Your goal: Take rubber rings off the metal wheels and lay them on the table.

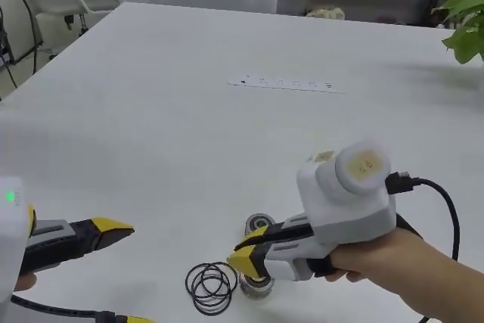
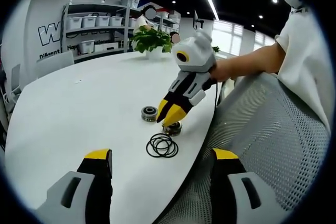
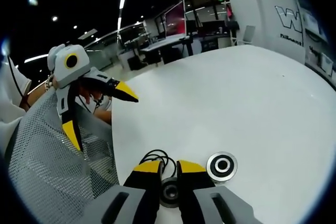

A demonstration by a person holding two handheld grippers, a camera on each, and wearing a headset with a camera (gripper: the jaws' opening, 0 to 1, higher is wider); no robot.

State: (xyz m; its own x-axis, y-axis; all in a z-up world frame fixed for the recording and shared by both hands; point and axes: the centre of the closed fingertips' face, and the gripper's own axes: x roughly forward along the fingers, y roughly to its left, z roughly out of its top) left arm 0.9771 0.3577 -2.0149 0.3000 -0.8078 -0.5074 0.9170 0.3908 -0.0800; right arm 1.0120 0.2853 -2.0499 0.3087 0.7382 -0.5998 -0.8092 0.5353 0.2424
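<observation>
Two metal wheels lie near the table's front edge. My right gripper (image 1: 243, 260) (image 3: 170, 167) has its jaws almost together on the nearer wheel (image 1: 257, 287) (image 3: 169, 191) (image 2: 172, 128), which has a dark rubber rim. The other wheel (image 1: 259, 225) (image 3: 222, 165) (image 2: 149, 113) lies free just beyond it. Several loose black rubber rings (image 1: 210, 287) (image 2: 162, 145) (image 3: 157, 158) lie in a pile beside the held wheel. My left gripper (image 1: 125, 274) (image 2: 161, 161) hovers wide open, a little way left of the rings, holding nothing.
The white table (image 1: 227, 134) stretches far ahead, with a flush socket strip (image 1: 286, 84) at its middle. A mesh chair back (image 2: 262, 145) is close to the front edge. A potted plant (image 1: 465, 24) stands at the far right.
</observation>
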